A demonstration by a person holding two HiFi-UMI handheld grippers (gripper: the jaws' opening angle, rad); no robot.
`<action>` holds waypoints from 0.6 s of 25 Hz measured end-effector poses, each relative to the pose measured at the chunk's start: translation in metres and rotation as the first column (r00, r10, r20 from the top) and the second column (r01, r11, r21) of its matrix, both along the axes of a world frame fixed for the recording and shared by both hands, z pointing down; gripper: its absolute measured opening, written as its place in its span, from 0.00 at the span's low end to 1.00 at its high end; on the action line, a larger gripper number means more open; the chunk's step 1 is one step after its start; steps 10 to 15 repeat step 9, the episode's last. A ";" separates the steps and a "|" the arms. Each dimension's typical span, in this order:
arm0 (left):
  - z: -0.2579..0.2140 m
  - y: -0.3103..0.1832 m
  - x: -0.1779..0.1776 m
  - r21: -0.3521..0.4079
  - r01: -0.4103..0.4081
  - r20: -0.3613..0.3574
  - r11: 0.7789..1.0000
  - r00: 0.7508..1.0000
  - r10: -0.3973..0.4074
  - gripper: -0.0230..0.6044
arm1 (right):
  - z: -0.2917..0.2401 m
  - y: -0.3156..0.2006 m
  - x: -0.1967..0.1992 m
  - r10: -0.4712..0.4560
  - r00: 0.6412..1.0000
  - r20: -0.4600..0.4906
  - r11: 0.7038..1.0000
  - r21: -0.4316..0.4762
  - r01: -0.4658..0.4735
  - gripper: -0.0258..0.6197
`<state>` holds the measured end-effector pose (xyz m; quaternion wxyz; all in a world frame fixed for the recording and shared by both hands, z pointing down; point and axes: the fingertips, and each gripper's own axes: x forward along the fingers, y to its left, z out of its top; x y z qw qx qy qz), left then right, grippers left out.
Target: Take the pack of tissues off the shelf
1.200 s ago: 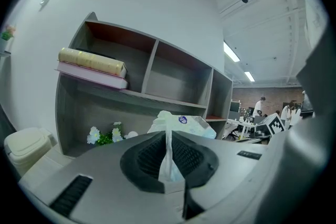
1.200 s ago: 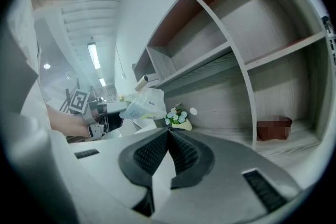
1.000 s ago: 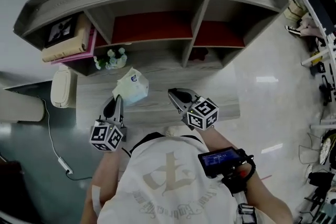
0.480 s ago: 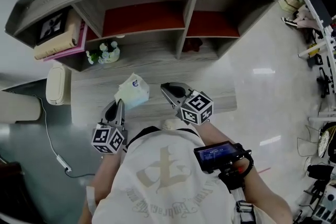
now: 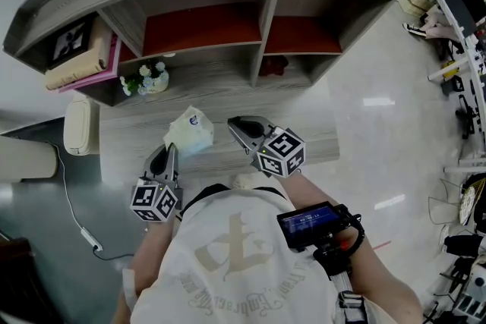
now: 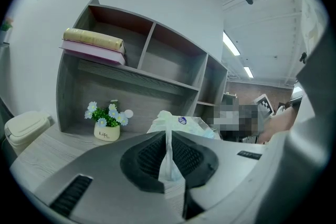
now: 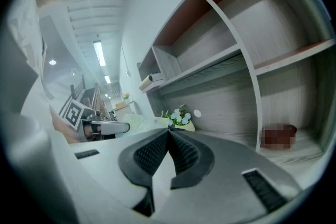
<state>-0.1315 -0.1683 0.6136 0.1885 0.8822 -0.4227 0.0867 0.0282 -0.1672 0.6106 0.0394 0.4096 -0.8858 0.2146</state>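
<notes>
The pack of tissues (image 5: 190, 134), pale blue-white plastic with a round blue mark, hangs in front of the shelf (image 5: 264, 20), over the grey desk top (image 5: 311, 127). My left gripper (image 5: 168, 151) is shut on the pack's thin end flap. In the left gripper view that flap (image 6: 168, 157) runs down between the dark pads of the left gripper (image 6: 167, 136), and the pack's body (image 6: 185, 125) bulges just beyond the tips. My right gripper (image 5: 237, 124) hovers close to the pack's right side, apart from it. In the right gripper view the right gripper (image 7: 169, 134) is shut on nothing.
The grey shelf has red back panels. Stacked books (image 5: 80, 66) lie in its left compartment, a small flower pot (image 5: 146, 78) stands below them, and a brown object (image 5: 273, 66) sits in the lower middle compartment. A white bin (image 5: 80, 124) and a cable (image 5: 74, 202) are at the left.
The pack, held by my left gripper, has come a little farther out from the shelf toward the person. My right gripper has drifted left, nearer the pack.
</notes>
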 end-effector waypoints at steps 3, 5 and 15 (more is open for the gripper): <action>-0.001 -0.005 -0.002 0.005 0.007 -0.001 1.000 1.000 -0.007 0.08 | -0.002 -0.004 -0.002 -0.007 1.000 -0.003 1.000 0.006 0.007 0.04; -0.001 -0.007 -0.005 0.006 0.014 0.001 1.000 1.000 -0.014 0.08 | -0.002 -0.004 -0.005 -0.012 1.000 -0.001 1.000 0.006 0.012 0.04; 0.000 -0.008 -0.008 0.001 0.025 0.001 1.000 1.000 -0.025 0.08 | -0.003 -0.004 -0.006 -0.015 1.000 -0.001 1.000 0.005 0.015 0.05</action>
